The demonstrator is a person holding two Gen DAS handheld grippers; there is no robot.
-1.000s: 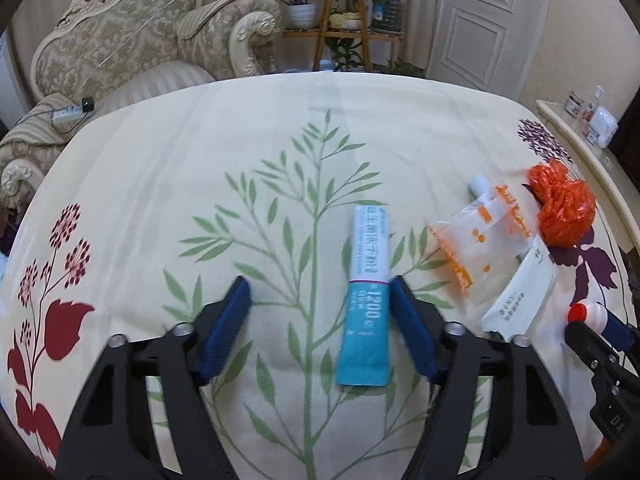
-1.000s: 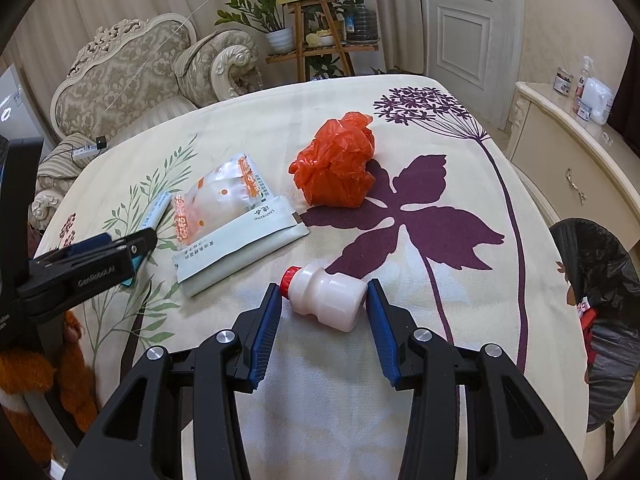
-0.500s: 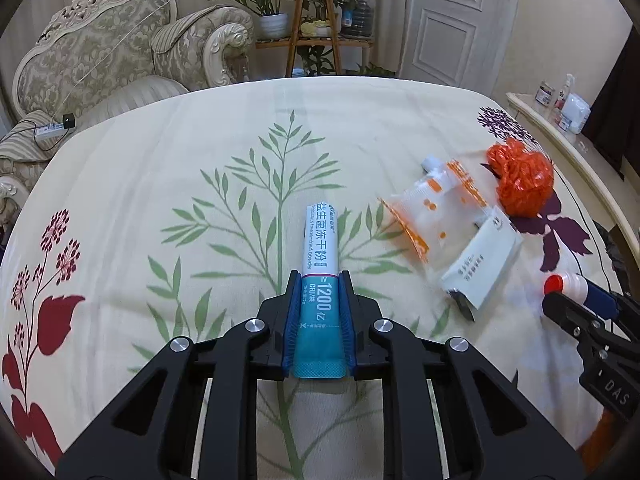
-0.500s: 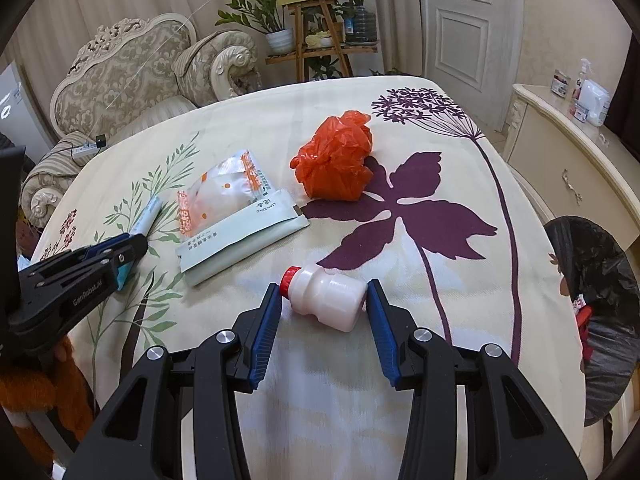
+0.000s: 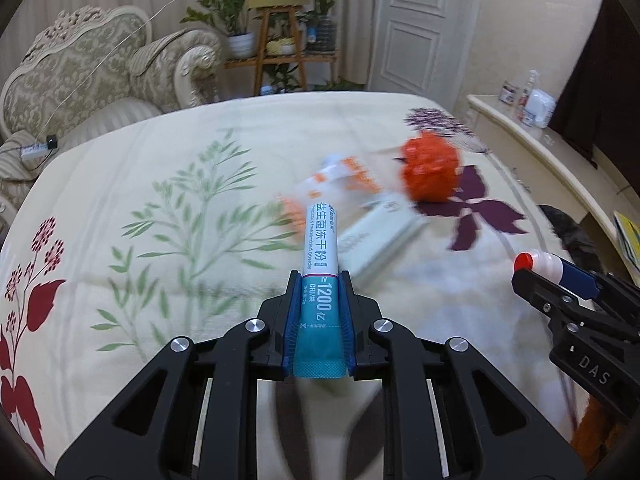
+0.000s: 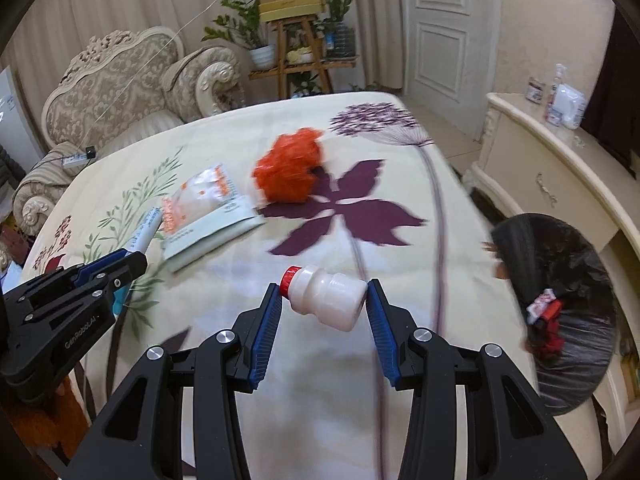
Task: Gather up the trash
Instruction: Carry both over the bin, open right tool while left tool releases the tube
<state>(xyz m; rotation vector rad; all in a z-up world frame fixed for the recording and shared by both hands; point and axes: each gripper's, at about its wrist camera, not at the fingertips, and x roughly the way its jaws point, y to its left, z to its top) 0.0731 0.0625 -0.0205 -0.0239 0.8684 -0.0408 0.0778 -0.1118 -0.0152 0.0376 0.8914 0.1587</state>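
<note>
Two pieces of trash are clamped, one per tool. In the left wrist view, the left hand-held gripper (image 5: 319, 280) sits at lower centre, its blue pads pressed together on the teal end of a white-and-teal sachet (image 5: 320, 276) that sticks out forward above the flowered tabletop (image 5: 140, 184). Past its tip, right of centre, lie a blurred orange-printed pouch (image 5: 340, 176), a pale green packet (image 5: 372, 240) and a crumpled orange bag (image 5: 430, 168). At the right edge the right hand-held gripper (image 5: 560, 276) shows side-on.

In the right wrist view, the right hand-held gripper (image 6: 324, 300) at lower centre pinches a small white bottle (image 6: 326, 298) between its pads, red cap toward the left pad, base against the right. A black trash bag (image 6: 560, 280) gapes at the right edge of the frame, beside the tabletop.
</note>
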